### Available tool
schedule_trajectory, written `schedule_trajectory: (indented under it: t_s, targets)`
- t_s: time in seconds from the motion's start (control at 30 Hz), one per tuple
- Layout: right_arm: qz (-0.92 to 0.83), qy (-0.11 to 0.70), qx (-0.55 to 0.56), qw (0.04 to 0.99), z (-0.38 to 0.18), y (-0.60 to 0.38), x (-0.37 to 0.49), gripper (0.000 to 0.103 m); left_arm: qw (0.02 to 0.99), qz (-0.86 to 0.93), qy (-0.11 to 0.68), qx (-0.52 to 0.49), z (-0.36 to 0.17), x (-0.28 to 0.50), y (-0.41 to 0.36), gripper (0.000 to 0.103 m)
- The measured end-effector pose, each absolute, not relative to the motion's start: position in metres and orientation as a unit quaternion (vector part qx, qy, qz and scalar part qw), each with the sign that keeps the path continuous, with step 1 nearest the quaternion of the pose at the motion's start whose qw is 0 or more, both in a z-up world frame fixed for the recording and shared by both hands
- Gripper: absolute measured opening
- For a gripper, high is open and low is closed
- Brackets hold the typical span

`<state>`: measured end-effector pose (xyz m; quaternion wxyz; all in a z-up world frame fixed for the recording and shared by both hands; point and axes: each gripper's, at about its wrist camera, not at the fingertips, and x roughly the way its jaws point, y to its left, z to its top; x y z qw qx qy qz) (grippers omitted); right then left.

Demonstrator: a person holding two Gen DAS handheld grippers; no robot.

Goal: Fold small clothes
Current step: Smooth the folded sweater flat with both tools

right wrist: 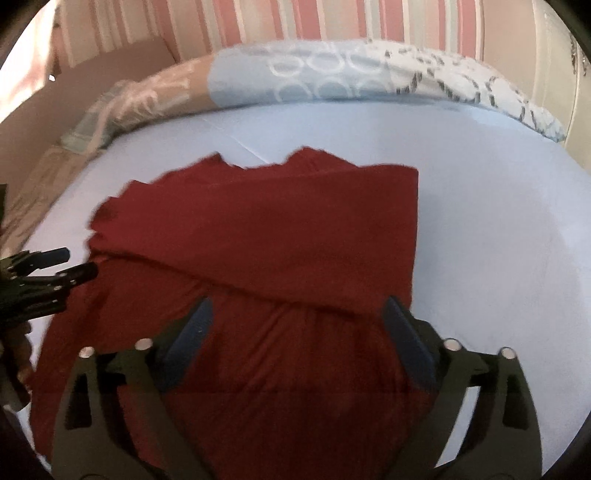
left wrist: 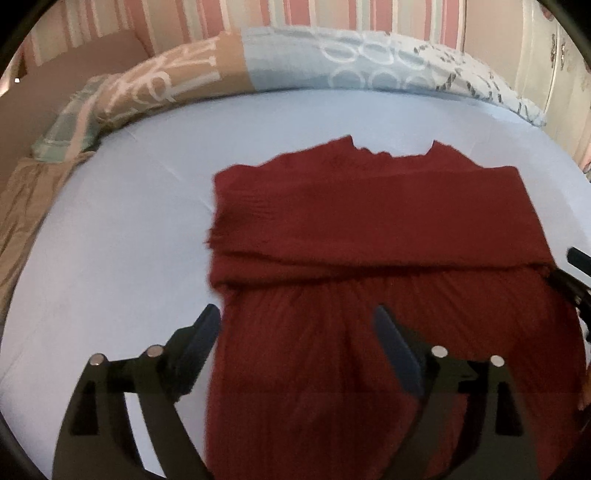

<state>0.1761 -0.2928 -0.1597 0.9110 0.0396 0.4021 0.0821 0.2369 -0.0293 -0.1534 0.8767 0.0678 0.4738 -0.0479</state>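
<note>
Hovering w/ both jaws spread wide, nothing clamped: left gripper (left wrist: 295,321) over the near-left part of the red garment (left wrist: 369,229), right gripper (right wrist: 299,314) over its near-right edge, pads clear of the cloth. One garment, partly folded, lies flat mid-bed on the pale blue sheet (left wrist: 129,221). One patterned duvet (left wrist: 280,59) bunched along the far side. Bare sheet left, right & beyond the garment.

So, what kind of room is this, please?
Most likely a bedroom: the red garment lies on a pale blue bed sheet, a patterned duvet is bunched behind, and the wall has striped wallpaper.
</note>
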Motion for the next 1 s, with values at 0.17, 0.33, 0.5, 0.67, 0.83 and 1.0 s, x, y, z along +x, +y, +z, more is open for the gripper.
schedule_trajectory:
  t_s: [0.17,0.33,0.5,0.67,0.83,1.0]
  targets:
    - [0.08,0.376,0.006,0.923,-0.135,-0.281,0.122,0.1,0.881,-0.052,0.466,0.062,-0.13,0.195,-0.022,0.095]
    - [0.054,0.37,0.001,0.927,-0.127,-0.278,0.083,0.1,0.885,-0.045,0.46,0.053,-0.115,0.155,-0.013,0.099]
    - [0.043,0.379,0.009,0.924,-0.131,-0.275,0.048,0.1,0.884,-0.046,0.463,0.045,-0.116,0.114,-0.002,0.099]
    - [0.045,0.391,0.017,0.919,-0.141,-0.272,0.021,0.1,0.875,-0.055,0.48,0.034,-0.129,0.077,0.004,0.099]
    - [0.029,0.393,0.022,0.919,-0.145,-0.273,-0.003,0.1,0.873,-0.048,0.482,0.048,-0.14,0.047,0.004,0.099]
    - [0.007,0.398,0.016,0.917,-0.15,-0.274,-0.021,0.1,0.871,-0.05,0.486,0.045,-0.147,0.027,0.002,0.099]
